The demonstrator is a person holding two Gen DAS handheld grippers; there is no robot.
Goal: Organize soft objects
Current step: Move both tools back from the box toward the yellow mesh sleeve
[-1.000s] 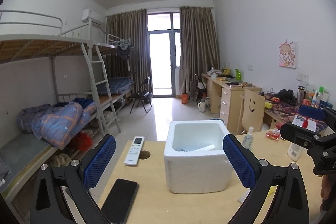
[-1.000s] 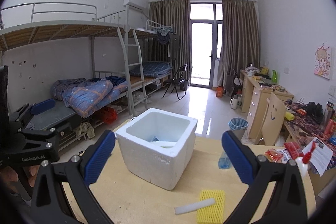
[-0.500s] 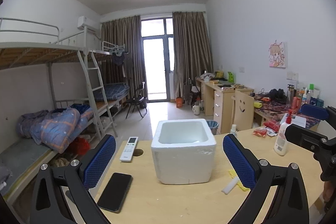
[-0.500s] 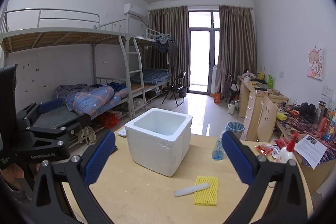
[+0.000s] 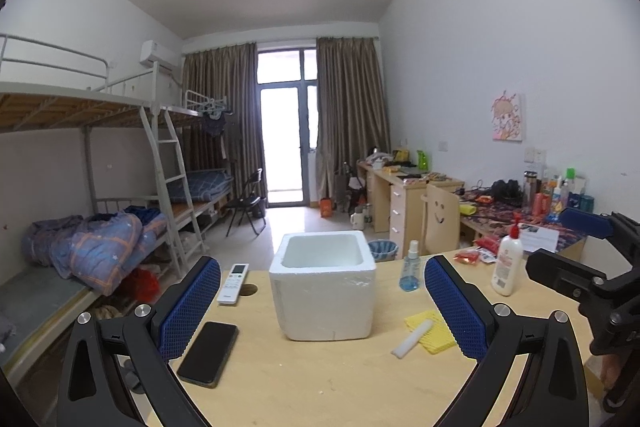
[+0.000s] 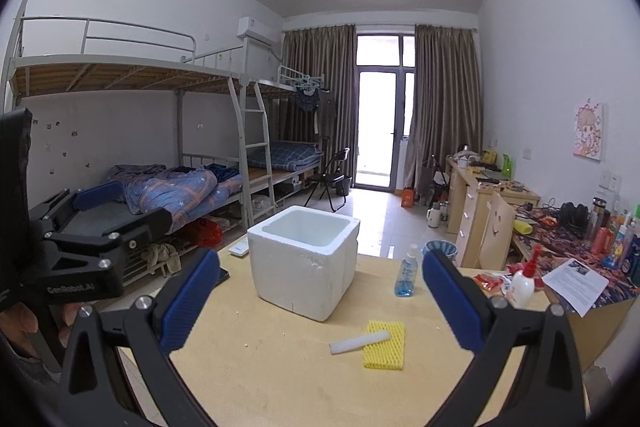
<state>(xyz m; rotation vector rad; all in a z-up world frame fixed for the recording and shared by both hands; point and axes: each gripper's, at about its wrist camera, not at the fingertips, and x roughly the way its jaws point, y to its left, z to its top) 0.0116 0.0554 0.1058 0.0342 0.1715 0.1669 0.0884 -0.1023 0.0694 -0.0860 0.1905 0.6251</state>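
Foam pieces on table, both tongs spread and empty.

A white foam stick (image 6: 359, 342) was seen lying partly across a yellow foam net (image 6: 384, 345), lower centre-right of the right wrist frame, on the wooden table (image 6: 280, 379). A white foam box (image 6: 303, 262) stood upright behind them, apart. A blue spray bottle (image 6: 406, 271) was noted right of the box. The right gripper (image 6: 320, 303) and left gripper (image 5: 322, 301) were held wide apart, nothing between the blue pads. A phone (image 5: 208, 353) was recorded at lower left in the left wrist frame.
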